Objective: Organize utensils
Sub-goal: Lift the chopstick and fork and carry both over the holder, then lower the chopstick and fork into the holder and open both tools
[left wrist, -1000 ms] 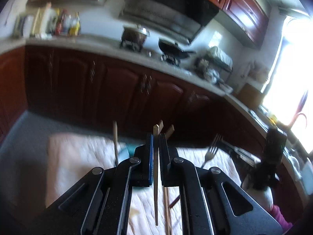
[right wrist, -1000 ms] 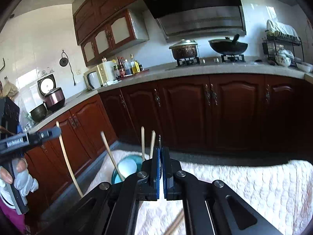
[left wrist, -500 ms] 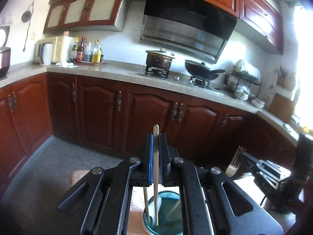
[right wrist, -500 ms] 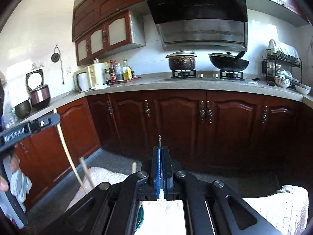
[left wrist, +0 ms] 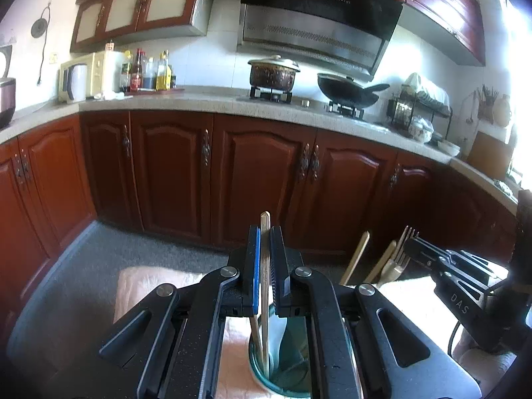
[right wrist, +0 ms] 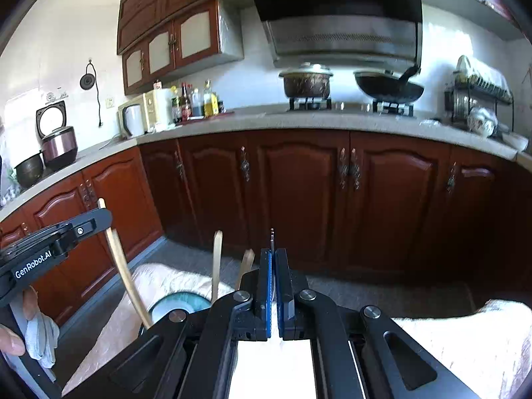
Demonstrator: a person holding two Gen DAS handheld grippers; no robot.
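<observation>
The left gripper (left wrist: 265,262) is clamping a wooden chopstick (left wrist: 264,286) near its top, holding it almost upright with its long axis running straight down into the teal cup (left wrist: 282,369) directly beneath the jaws, where its lower tip is already sitting inside the rim. The right gripper (right wrist: 273,286) is pinching a fork (left wrist: 397,259) by the handle, tines up, and is hanging to the right of the cup, near but not over it. The left hand is nearer, so letting the chopstick go probably comes first; the cup is standing on a pale cloth (right wrist: 449,332).
</observation>
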